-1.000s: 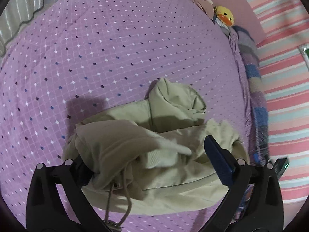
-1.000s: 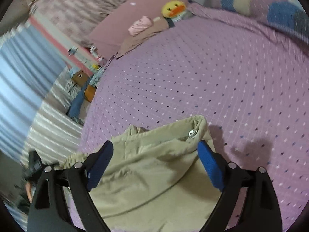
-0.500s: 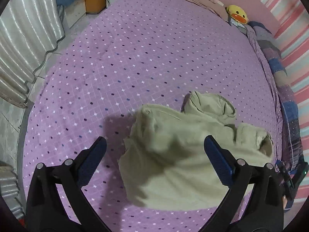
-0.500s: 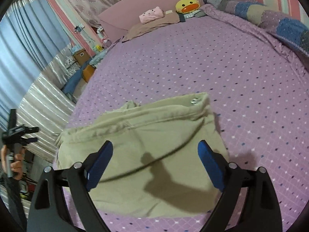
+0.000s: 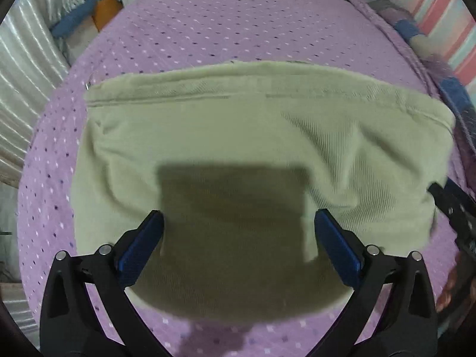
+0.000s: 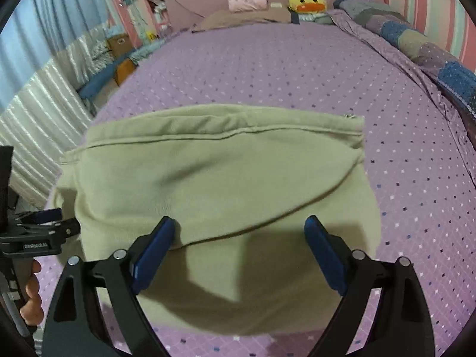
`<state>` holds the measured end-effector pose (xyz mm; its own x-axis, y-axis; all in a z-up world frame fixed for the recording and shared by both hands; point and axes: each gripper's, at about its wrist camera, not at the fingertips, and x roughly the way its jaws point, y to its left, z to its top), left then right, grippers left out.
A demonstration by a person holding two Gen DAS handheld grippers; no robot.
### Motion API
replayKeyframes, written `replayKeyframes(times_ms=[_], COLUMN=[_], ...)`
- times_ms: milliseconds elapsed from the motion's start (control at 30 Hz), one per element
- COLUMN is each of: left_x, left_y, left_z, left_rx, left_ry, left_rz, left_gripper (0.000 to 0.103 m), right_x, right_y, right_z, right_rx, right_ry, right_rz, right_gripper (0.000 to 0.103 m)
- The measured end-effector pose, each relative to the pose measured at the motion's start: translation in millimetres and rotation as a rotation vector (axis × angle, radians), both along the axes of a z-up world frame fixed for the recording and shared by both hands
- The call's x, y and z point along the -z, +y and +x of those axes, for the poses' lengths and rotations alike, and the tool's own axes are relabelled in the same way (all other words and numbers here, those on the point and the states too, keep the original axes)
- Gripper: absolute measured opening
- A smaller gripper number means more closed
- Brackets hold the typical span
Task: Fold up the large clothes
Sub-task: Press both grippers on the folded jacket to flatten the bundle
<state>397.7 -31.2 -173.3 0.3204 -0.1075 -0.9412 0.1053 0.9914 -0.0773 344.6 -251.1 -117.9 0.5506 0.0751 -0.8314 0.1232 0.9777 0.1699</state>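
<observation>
Garment: we see a pale olive garment (image 5: 238,148), folded into a broad bundle, lying flat on the purple dotted bed (image 5: 208,23), its seamed edge on the far side from both tools.

Long axis: it runs left to right across both views, so we judge a next fold would bring one short end over the other.

Left tool: the left tool (image 5: 238,244) hangs over the near middle of the bundle with its blue pads wide apart and nothing between them; whether the tips touch the cloth we cannot tell.

Right tool: the right tool (image 6: 239,247) also stands wide and holds nothing, above the near edge, with the cloth stretching away ahead of it.

Nearer hand: we judge the left tool nearer the left end and the right tool nearer the end with a small metal snap (image 6: 348,116) at its far corner.

Writing: in the right view the left tool's body at the far left carries small white lettering (image 6: 36,246), too small for us to read surely.

Beyond: a yellow duck toy (image 6: 308,2) sits by the pillows, well apart.
</observation>
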Motion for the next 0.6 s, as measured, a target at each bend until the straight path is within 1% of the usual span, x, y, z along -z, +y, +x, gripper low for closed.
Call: replayKeyframes(times_ms=[67,133,200,300,467,600], left_x=[4,8,14,26,41,52], left_y=[-3,-4,-8,-10,-20,-18], left_z=[17,33,51,75,108,133], left_rx=[-0.018,-0.037,-0.043,-0.068,-0.084,-0.102], left_ry=[0.019,0.030,0.035,0.051,0.040,0.049], left_rz=[0.008,0.021,0.066,0.093,0.170,0.190], left_gripper=[0.100,0.100,0.100,0.100,0.100,0.100], right_x=[8,14,21,34,49,61], right_y=[-1,0,5,8,3,5], right_z=[15,29,46,67,94,118], right_rx=[0.026,0.043,0.041,0.039,0.044,0.056], right_ry=[0.024,0.047,0.066,0.085,0.110,0.122], right_rz=[-0.004,-0.013,-0.050,-0.083,-0.095,-0.106], right_gripper=[0.090,0.094,0.097,0.102,0.102,0.102])
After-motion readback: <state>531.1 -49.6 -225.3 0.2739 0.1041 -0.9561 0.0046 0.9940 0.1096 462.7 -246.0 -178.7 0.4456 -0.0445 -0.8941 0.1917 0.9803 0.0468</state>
